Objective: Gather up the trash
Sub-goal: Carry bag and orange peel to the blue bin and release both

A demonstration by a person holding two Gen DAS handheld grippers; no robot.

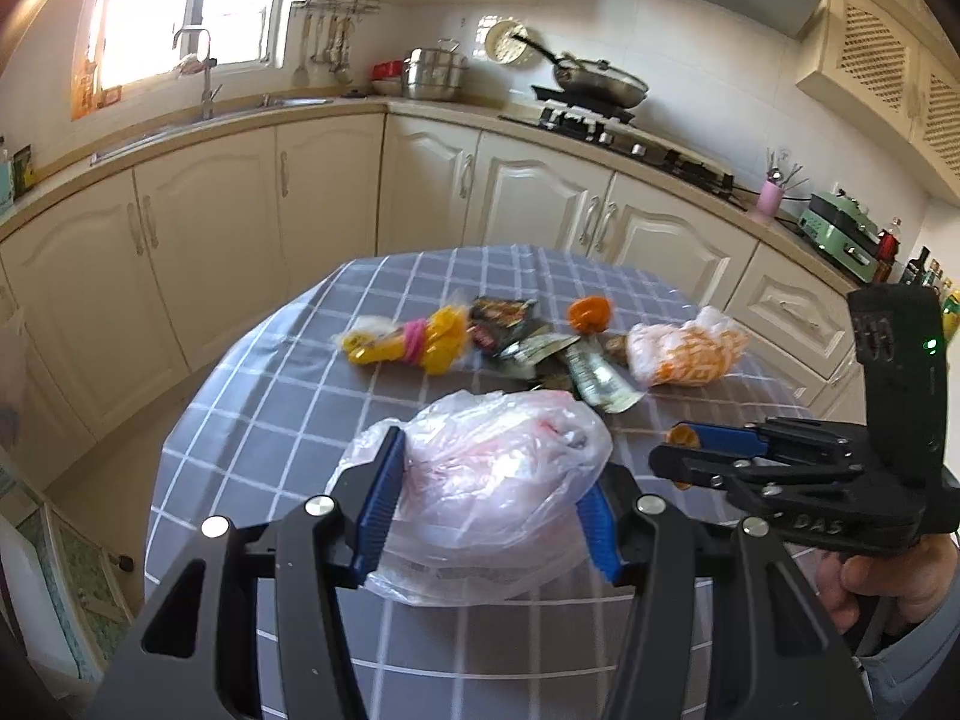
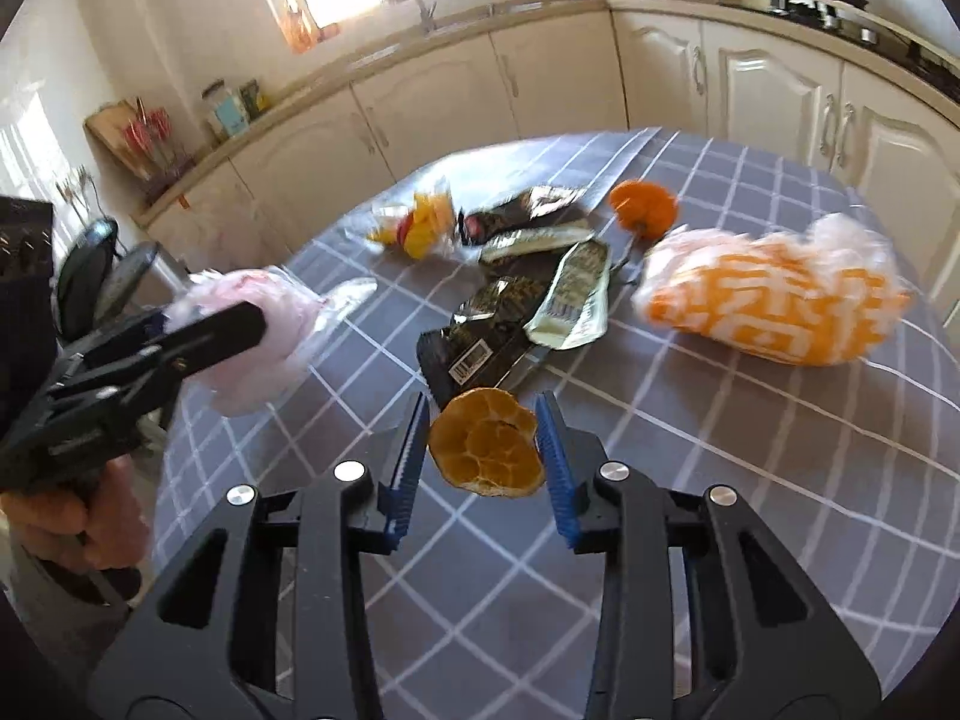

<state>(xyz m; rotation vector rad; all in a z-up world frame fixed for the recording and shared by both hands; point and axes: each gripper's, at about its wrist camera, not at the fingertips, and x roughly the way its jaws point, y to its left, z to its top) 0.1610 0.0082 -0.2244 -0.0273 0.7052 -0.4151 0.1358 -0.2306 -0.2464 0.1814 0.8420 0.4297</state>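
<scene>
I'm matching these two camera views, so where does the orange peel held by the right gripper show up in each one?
Left wrist view: orange peel, lower right, at the right gripper's tip.
Right wrist view: orange peel, centre, between the blue pads.
Shared landmark: orange-and-white bag, on the table beyond the peel.

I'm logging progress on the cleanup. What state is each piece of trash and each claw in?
Left claw: shut on pink plastic bag.
Right claw: shut on orange peel.
Orange-printed bag: on table, crumpled.
Foil wrappers: on table, torn open.
Yellow wrapper: on table.

Wrappers and orange-printed bag crowd mid-table; near cloth lies open.
</scene>
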